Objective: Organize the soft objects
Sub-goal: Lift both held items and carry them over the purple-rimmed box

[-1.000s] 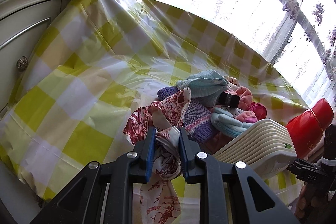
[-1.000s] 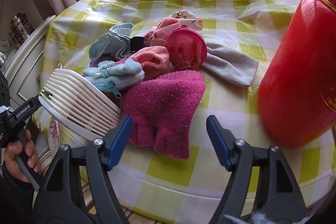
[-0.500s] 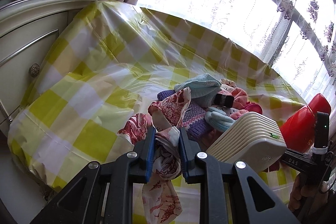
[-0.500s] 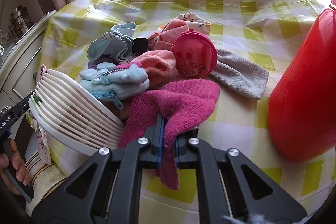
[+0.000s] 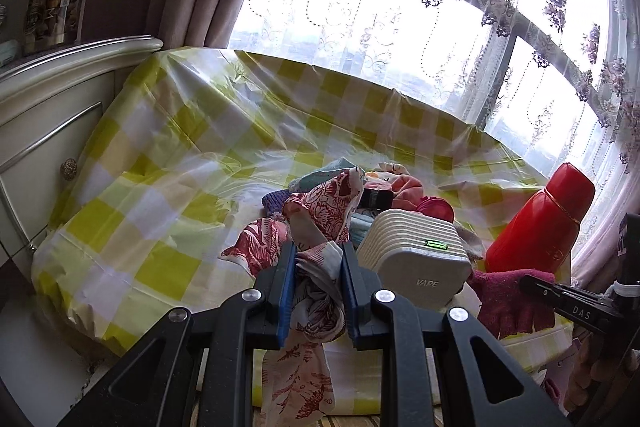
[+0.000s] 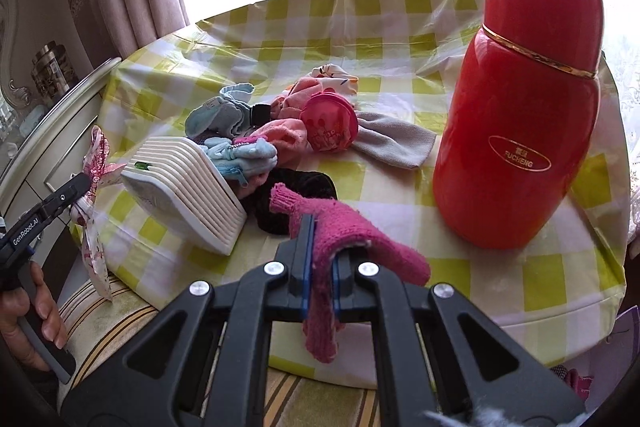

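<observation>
Both grippers are loaded: the right gripper (image 6: 319, 267) is clamped on a pink knitted glove (image 6: 344, 239), lifted just clear of the table (image 6: 400, 39), while the left gripper (image 5: 318, 291) pinches a red-patterned floral cloth (image 5: 320, 211) at the table's near edge. The glove drapes over the jaws, cuff pointing up and away toward the pile, its long axis folded at the grip, the other end hanging straight down. The risk looks like snagging: the cloth trails beside the white ribbed box (image 5: 416, 259) and could drag it, and a swinging glove could brush the red thermos (image 6: 520, 115).
</observation>
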### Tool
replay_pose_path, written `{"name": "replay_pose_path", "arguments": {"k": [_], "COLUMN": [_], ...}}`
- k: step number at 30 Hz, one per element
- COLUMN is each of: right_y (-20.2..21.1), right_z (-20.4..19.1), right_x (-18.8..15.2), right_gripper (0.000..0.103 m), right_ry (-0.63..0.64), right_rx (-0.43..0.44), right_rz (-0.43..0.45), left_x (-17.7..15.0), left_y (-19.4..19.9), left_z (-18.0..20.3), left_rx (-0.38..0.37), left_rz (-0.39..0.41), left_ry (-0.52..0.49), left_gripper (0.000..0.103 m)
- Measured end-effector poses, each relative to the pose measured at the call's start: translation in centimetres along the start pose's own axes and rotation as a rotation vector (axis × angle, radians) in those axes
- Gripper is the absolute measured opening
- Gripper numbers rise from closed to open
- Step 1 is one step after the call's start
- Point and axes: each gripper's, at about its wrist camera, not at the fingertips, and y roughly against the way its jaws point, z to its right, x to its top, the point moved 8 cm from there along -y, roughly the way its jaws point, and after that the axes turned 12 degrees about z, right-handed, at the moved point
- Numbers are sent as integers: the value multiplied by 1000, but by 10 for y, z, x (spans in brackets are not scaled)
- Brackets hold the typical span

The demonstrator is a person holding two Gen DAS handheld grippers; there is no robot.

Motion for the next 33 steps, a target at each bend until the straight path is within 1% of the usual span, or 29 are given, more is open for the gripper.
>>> {"name": "replay_pose_path", "arguments": {"k": [6, 11, 15, 21, 28, 33], "right_y": [38, 71, 100, 141, 179, 199], "right_z": [21, 46, 70, 116, 169, 196], "right_x": [-6, -12, -16, -27, -48, -61], "right_gripper": [9, 9, 9, 9, 9, 10], "right_ry": [-20, -41, -51, -47, -106, -156], "right_rx": [-33, -88, -140, -278, -400, -453], "right_rz": [15, 19, 29, 29, 2, -12], "left_x": [-1, -10, -26, -45, -70, -92], "left_y": [21, 34, 42, 57, 75, 91], "left_z": [46, 98, 142, 206, 266, 303], "left_rx": [-99, -228, -344, -504, -653, -758], "left_rz": [4, -19, -69, -133, -222, -300], "left_ry": [-22, -39, -26, -16, -28, -48], "left_gripper": [22, 22, 22, 22, 22, 23]}}
